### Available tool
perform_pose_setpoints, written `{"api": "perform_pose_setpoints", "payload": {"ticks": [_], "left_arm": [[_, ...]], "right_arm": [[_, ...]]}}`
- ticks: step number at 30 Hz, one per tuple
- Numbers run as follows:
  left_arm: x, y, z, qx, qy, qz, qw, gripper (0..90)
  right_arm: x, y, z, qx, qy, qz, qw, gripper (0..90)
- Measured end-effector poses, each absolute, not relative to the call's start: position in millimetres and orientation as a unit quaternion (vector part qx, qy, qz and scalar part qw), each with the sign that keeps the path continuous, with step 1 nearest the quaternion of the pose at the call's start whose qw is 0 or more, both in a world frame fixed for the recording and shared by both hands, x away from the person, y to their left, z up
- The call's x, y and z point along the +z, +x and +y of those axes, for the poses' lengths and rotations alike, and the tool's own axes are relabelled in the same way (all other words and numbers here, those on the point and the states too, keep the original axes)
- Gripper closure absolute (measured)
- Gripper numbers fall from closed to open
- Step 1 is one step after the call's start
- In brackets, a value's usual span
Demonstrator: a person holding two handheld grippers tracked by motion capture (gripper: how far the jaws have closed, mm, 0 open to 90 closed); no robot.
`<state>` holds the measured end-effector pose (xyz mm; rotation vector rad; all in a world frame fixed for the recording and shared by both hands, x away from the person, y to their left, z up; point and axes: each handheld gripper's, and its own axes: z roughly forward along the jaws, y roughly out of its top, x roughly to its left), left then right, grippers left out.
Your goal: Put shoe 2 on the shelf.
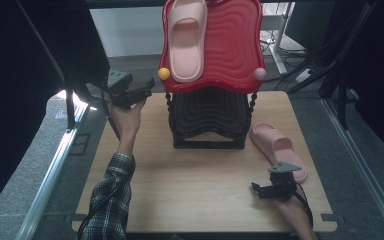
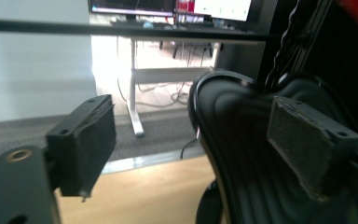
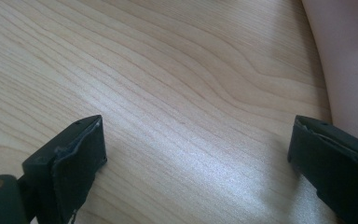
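The left gripper has its jaws wide apart with nothing between them. It hangs in the air by the left edge of the tall two-shelf rack, next to the black wavy lower tray. In the left gripper view that black tray sits just behind one jaw.

The right gripper rests low over the pale wooden counter, its jaws also wide apart and holding nothing. A soft pink rubber slipper lies on the counter just beside it, to the right of the rack.

A second pink rubber slipper lies on the shiny red wavy top tray, toward its left side. A small yellow ball and a small pink ball sit at that tray's front corners.
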<state>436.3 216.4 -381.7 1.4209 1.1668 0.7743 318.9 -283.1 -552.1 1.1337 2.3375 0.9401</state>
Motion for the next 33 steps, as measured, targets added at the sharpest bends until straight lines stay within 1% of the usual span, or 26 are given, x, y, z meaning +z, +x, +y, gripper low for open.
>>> {"api": "perform_pose_setpoints", "payload": {"ticks": [2,7,14,22,29,33], "left_arm": [[-389.5,433.5,217.1,0.320,0.605,0.494,0.536,10.0],[-407.3,426.8,218.2,0.311,0.624,0.495,0.518,7.1],[-428.2,418.0,217.0,0.295,0.642,0.498,0.503,5.6],[-462.9,404.7,211.8,0.275,0.669,0.502,0.475,4.1],[-495.6,389.9,213.2,0.249,0.688,0.514,0.446,2.7],[-510.1,378.7,216.5,0.231,0.693,0.520,0.443,1.8]], "right_arm": [[-552.1,319.0,-283.2,0.334,0.403,0.831,0.188,4.1],[-552.1,318.9,-283.2,0.334,0.403,0.831,0.188,4.0],[-552.0,318.9,-283.2,0.334,0.403,0.831,0.188,4.0],[-551.9,318.8,-283.3,0.334,0.405,0.831,0.187,4.1],[-551.7,318.3,-283.5,0.334,0.404,0.831,0.186,4.2],[-551.6,317.6,-283.5,0.334,0.404,0.831,0.185,4.2]]}}
